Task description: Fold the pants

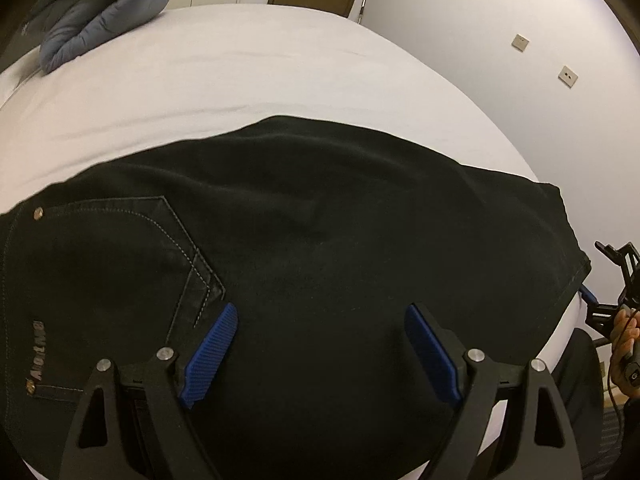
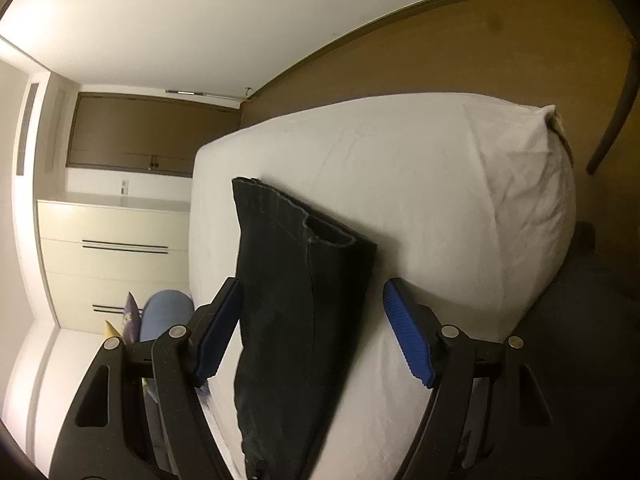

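Left wrist view: pants (image 1: 304, 240) lie lengthwise along bed's (image 1: 240, 72) near edge. Our left claw (image 1: 320, 356) gapes over the seat; right claw (image 2: 314, 332), also apart, straddles the hem end.

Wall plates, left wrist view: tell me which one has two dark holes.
The lower beige wall plate, nearer the white bed sheet; the upper beige wall plate looks blank.
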Demonstrator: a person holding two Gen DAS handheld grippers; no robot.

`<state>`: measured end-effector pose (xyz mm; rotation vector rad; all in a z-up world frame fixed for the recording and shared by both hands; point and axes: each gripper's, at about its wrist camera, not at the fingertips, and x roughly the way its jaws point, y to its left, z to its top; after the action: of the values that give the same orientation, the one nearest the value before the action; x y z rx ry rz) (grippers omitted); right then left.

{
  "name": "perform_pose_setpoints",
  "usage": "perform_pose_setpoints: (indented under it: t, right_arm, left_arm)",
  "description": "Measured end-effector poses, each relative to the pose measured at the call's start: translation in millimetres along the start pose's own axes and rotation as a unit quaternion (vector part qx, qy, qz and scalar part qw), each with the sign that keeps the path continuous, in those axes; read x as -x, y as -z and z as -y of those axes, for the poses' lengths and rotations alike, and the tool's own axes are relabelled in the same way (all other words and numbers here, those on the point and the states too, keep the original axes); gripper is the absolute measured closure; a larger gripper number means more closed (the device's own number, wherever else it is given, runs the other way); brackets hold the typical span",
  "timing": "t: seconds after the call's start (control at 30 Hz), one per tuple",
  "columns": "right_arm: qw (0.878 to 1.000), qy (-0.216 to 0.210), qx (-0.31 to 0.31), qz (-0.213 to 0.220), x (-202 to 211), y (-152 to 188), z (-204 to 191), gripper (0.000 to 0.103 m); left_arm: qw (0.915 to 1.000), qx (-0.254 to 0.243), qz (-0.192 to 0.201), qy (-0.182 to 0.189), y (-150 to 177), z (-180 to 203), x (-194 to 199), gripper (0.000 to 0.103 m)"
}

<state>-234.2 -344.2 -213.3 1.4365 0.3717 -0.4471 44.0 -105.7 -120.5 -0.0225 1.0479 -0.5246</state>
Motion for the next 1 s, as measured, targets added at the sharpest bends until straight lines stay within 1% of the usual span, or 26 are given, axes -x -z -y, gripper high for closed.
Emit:
perform_pose_setpoints:
  t: [0.1,0.23,0.33,0.4,0.43,0.47,0.5,0.53,0.57,0.63,0.67,0.7,0.77,0.8,0.87,1.0]
  right_arm:
    - [1.000,-0.022,-0.006,0.002,-14.8,-6.0,-1.3,0.032]
    - [0.999,-0.043,-0.032,0.009,-27.2,-12.5,-2.6,0.035]
    - [0.998,-0.050,-0.038,0.011,-34.8,-12.0,-6.3,0.041]
    - [0.998,-0.051,-0.031,0.009,-43.0,-10.4,-9.8,0.048]
    - [0.998,-0.053,-0.029,0.007,-47.2,-11.3,-9.9,0.057]
    - [0.998,-0.053,-0.030,0.006,-49.7,-12.4,-8.3,0.070]
    - [0.998,-0.050,-0.034,0.004,-55.4,-13.1,-5.4,0.076]
    - [0.998,-0.051,-0.039,0.004,-57.9,-14.7,-2.3,0.086]
    - [0.998,-0.052,-0.039,0.005,-59.9,-15.9,-0.3,0.091]
    - [0.998,-0.047,-0.030,0.006,-62.5,-16.0,-1.1,0.094]
    - [0.999,-0.042,-0.018,0.008,-62.9,-16.0,-3.7,0.095]
    - [0.999,-0.036,-0.009,0.010,-63.4,-16.5,-6.0,0.095]
    - [1.000,-0.025,0.006,0.013,-63.8,-17.3,-10.7,0.096]
    - [1.000,-0.022,0.010,0.014,-64.4,-17.4,-12.2,0.096]
    - [0.999,-0.008,0.025,0.020,-65.5,-16.5,-18.3,0.096]
    - [0.998,0.021,0.058,0.031,-65.0,-14.1,-35.1,0.096]
  left_arm:
    - [0.9999,-0.006,-0.011,-0.001,-1.9,0.0,-7.1,0.016]
    - [0.9998,0.003,-0.016,0.006,-4.7,-4.8,-10.5,0.016]
    - [0.9997,0.009,-0.017,0.011,-4.6,-7.2,-13.2,0.016]
    - [0.9997,0.014,-0.017,0.014,-5.0,-8.8,-14.2,0.016]
    - [0.9996,0.014,-0.018,0.015,-5.5,-9.8,-14.5,0.016]
    - [0.9996,0.014,-0.019,0.014,-4.9,-13.5,-11.2,0.016]
    - [0.9997,0.012,-0.020,0.012,-5.0,-12.7,-11.2,0.016]
    - [0.9997,0.008,-0.023,0.008,-4.7,-14.3,-7.9,0.016]
    - [0.9997,0.004,-0.024,0.004,-5.4,-12.3,-7.2,0.015]
    - [0.9997,0.002,-0.024,-0.005,-7.3,-7.7,-2.9,0.017]
    - [0.9997,0.007,-0.022,-0.003,-7.8,-6.8,-0.5,0.021]
    - [0.9996,0.015,-0.021,0.008,-8.6,-5.9,2.5,0.024]
    - [0.9994,0.021,-0.014,0.022,-9.3,-2.3,6.2,0.024]
    - [0.9995,0.018,-0.013,0.024,-9.2,-0.1,6.2,0.024]
    - [0.9994,0.014,-0.026,0.019,-6.7,0.2,-4.0,0.024]
    - [0.9993,0.016,-0.025,0.024,-6.2,-3.3,-7.8,0.024]
